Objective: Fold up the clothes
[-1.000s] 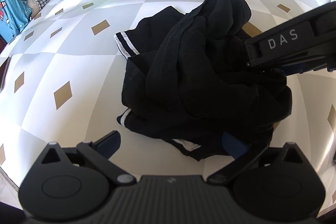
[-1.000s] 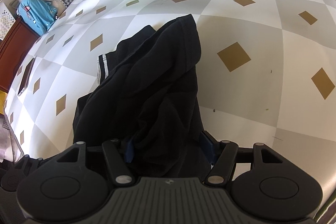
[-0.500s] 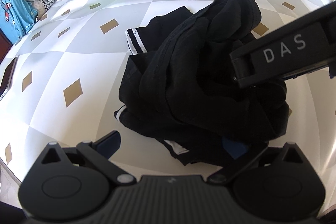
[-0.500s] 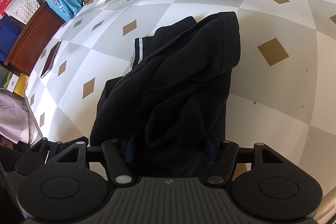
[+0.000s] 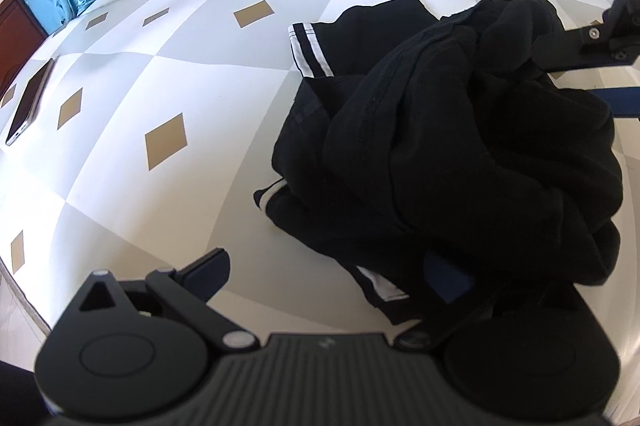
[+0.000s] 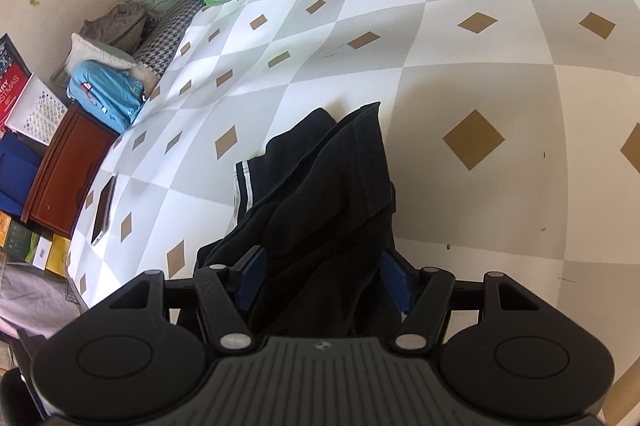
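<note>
Two grippers work our crumpled black white-striped garment: the right gripper clamps a bunched fold to lift it, while the left gripper gapes wide nearby.

Each of the 2 fisheye views looks steeply down along its own hand-held gripper, close above the table. Both share the black garment and a phone.
</note>
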`<state>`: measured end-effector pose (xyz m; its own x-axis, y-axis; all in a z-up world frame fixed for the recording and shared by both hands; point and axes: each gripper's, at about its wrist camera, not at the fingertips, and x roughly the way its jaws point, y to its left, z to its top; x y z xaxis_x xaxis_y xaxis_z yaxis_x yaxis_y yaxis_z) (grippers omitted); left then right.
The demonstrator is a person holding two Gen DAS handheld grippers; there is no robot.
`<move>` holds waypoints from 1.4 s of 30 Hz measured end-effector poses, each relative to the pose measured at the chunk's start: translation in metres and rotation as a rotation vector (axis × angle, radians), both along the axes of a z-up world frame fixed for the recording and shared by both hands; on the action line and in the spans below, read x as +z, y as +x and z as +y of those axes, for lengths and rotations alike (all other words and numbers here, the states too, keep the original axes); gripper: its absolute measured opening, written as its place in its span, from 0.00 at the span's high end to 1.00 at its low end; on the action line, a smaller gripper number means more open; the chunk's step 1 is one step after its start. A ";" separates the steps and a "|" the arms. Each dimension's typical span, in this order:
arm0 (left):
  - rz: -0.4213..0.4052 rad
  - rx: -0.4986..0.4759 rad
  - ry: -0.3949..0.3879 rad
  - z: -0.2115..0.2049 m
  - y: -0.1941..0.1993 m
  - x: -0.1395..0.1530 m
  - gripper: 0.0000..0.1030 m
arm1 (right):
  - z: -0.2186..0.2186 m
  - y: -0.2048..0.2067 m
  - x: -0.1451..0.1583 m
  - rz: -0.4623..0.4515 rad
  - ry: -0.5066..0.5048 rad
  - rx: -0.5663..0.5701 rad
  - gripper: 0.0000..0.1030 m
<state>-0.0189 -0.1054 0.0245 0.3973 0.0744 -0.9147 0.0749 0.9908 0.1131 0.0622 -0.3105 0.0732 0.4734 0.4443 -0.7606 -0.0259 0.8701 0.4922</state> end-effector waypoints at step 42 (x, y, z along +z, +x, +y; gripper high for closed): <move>-0.118 -0.045 -0.042 0.024 -0.011 0.011 0.00 | 0.032 0.010 0.019 -0.181 0.168 0.047 0.75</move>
<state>-0.0301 -0.0811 0.0358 0.5046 0.0167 -0.8632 0.1083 0.9907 0.0824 0.0725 -0.2786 0.0925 0.5715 0.5817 -0.5788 -0.1650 0.7724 0.6133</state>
